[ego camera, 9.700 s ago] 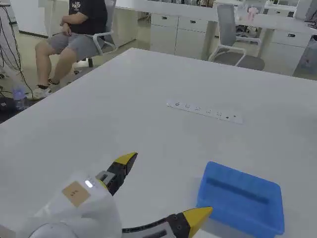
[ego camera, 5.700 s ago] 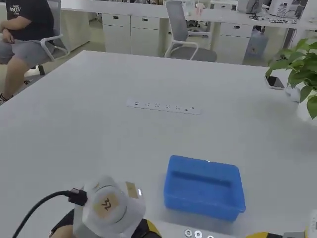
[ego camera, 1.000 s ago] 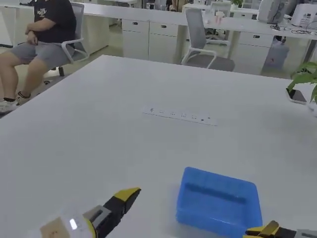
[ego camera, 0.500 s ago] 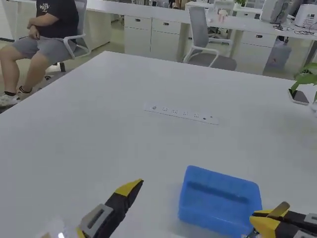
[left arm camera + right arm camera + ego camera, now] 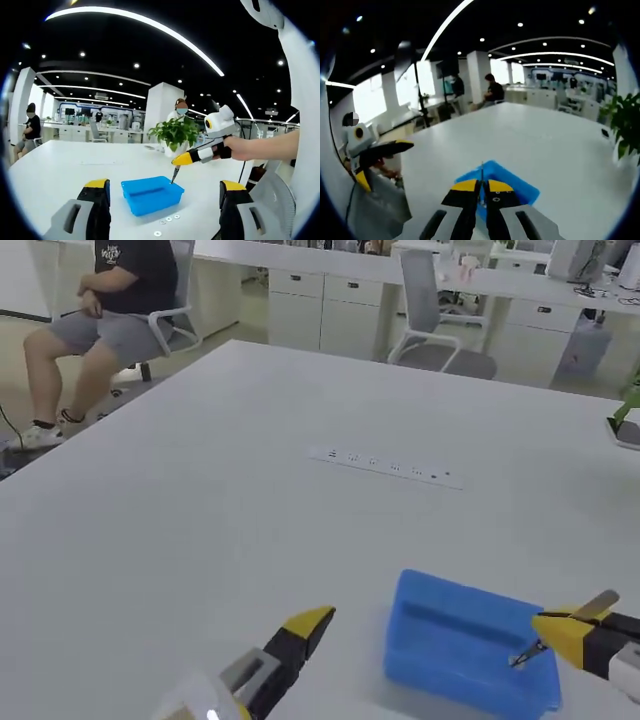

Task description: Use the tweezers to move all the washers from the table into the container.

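A blue container (image 5: 465, 645) sits on the white table (image 5: 200, 510) near its front edge. My right gripper (image 5: 572, 632) is shut on thin metal tweezers (image 5: 528, 652), whose tips hang over the container's near right corner. Whether they hold a washer is too small to tell. From the right gripper view, the tweezers (image 5: 481, 181) stick out between the closed jaws above the container (image 5: 517, 189). My left gripper (image 5: 165, 186) is open and holds nothing, left of the container (image 5: 150, 194). Several washers (image 5: 167, 220) lie on the table just in front of the container.
A power strip (image 5: 385, 465) is set into the table's middle. A person (image 5: 120, 300) sits on a chair at the far left, and an office chair (image 5: 430, 300) stands beyond the table. A potted plant (image 5: 175, 132) stands on the table's right side.
My right gripper has come up from the lower right edge with the tweezers and now holds their tips over the container. The head camera has shifted.
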Motion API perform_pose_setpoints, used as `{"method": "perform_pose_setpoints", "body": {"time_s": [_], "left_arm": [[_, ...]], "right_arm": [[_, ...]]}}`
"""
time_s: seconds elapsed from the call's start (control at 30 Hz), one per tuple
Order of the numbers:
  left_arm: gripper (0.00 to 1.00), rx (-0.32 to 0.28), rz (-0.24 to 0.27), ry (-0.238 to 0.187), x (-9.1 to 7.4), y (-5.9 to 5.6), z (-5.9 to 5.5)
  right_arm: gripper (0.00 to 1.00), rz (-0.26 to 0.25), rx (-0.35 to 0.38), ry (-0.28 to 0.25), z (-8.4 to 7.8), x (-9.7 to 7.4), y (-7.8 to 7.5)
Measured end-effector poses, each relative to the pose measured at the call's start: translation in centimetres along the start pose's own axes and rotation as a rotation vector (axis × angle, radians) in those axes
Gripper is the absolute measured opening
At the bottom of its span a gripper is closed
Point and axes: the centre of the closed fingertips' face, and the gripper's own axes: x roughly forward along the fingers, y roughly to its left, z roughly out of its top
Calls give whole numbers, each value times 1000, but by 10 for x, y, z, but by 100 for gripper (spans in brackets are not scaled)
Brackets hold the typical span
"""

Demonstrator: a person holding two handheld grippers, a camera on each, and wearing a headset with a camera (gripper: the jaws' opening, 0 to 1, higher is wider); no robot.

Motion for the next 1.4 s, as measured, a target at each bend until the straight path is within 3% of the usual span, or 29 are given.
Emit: {"method": "perform_pose_setpoints", "body": {"time_s": [0.2,0.37,0.6,0.87,1.0,1.17,1.4], "left_arm": [[89,-1,14,-5,-1,3,1],[88,-8,31,-10,-3,7,1],[89,-10,34,14,-1,8,-4],[89,-1,45,52,-1,10,-11],[90,-10,41,52,-1,9,-11],[91,-21,42,62,0,10,-13],[91,-18,61,81,-1,14,-17]], "right_arm": [[2,0,47,2,-8,13,-16],[2,-22,66,26,-19,19,-29],[2,-69,93,73,-39,30,-46],[2,-93,39,125,-53,44,-55],[2,-100,7,151,-60,46,-55],[2,-103,-10,162,-68,46,-57],[3,-100,-3,146,-66,44,-54]]}}
